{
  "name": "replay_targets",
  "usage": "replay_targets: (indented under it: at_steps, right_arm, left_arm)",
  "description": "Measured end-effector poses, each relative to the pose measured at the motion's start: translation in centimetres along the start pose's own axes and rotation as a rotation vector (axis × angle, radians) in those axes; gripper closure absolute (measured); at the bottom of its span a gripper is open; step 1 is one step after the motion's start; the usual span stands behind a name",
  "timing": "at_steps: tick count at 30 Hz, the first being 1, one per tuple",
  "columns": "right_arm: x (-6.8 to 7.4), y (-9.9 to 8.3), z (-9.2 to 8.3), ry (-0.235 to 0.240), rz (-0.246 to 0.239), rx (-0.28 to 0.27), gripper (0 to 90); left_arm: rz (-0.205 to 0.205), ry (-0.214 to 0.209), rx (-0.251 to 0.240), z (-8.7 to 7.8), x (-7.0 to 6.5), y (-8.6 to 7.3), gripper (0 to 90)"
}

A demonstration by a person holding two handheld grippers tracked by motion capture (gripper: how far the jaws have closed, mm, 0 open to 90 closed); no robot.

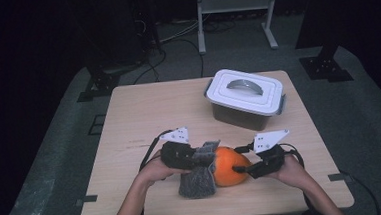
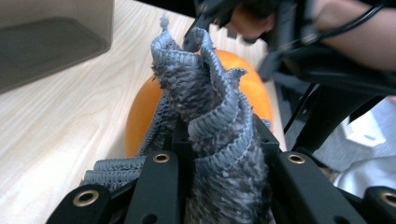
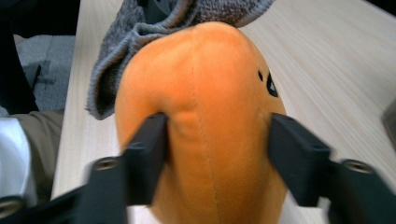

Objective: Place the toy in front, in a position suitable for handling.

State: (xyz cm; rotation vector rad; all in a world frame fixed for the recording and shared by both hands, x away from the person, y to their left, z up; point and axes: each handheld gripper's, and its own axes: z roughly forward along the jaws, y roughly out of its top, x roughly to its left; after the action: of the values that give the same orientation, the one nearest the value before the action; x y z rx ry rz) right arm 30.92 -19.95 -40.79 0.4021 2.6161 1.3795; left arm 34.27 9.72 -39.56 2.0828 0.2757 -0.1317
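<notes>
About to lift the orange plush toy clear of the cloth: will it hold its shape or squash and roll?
The plush toy probably squashes: its fabric dents beside the right gripper. Its rounded body may roll. The grey cloth looks floppy and could drag along.

Both forearms enter from the near table edge, converging. Left gripper (image 1: 201,156) points rightward, jaws clamped tight. Right gripper (image 1: 237,168) points leftward, jaws spread wide, left pad pressing inward.

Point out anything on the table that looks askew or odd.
The grey cloth is bunched and crumpled in the left claw, draped partly against the orange plush toy. The lidded container sits skewed to the table edges. Nothing looks spilled or damaged.
</notes>
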Motion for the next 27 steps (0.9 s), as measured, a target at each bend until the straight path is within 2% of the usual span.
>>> replay_targets:
  at_steps: [3, 6, 7, 8, 10, 11, 13, 17, 21, 24, 25, 27]
  right_arm:
    - [0.6, 0.3, -0.3, 0.014, -0.005, 0.012, 25.4]
    - [1.3, 0.4, 0.6, -0.019, -0.015, 0.035, 21.4]
    - [1.3, 0.4, 1.0, -0.026, -0.01, 0.036, 22.8]
    - [1.3, 0.4, 1.2, -0.023, -0.002, 0.034, 28.3]
    - [1.1, 0.2, 1.5, -0.022, -0.036, 0.014, 43.9]
    - [0.9, 0.1, 1.6, -0.006, -0.041, -0.009, 50.1]
    - [0.4, 0.1, 1.6, 0.021, -0.032, -0.055, 55.5]
    - [-0.2, 0.6, 2.5, 0.073, -0.01, -0.113, 56.8]
    - [-0.4, 1.1, 3.8, 0.139, 0.002, -0.155, 56.7]
    - [-0.3, 1.3, 4.9, 0.145, -0.012, -0.161, 56.6]
    - [-0.2, 1.3, 5.0, 0.145, -0.01, -0.163, 56.6]
    - [-0.1, 1.1, 5.0, 0.139, -0.038, -0.149, 56.6]
  left_arm:
    - [0.001, -0.002, 0.004, 0.2, -0.1, 0.2, 69.9]
    - [0.001, -0.013, 0.002, 0.7, -0.2, 0.3, 69.9]
    - [0.002, -0.011, 0.005, 0.8, -0.3, 0.2, 69.9]
    - [0.003, -0.011, 0.005, 0.8, -0.3, 0.2, 70.0]
    - [-0.003, -0.014, 0.001, 0.4, -0.2, -0.1, 70.3]
    - [-0.007, -0.017, -0.004, 0.2, -0.2, -0.2, 70.4]
    - [-0.016, -0.019, -0.018, -0.3, -0.1, -0.3, 70.6]
    - [-0.013, -0.01, -0.026, -1.8, -0.2, -0.2, 70.7]
    - [0.026, -0.004, -0.017, -3.3, -0.9, 0.5, 70.7]
    - [0.047, -0.006, -0.008, -3.3, -1.2, 1.2, 70.7]
    - [0.053, -0.009, -0.01, -3.1, -1.3, 1.4, 70.7]
    - [0.063, -0.015, -0.001, -2.4, -1.3, 1.9, 70.6]
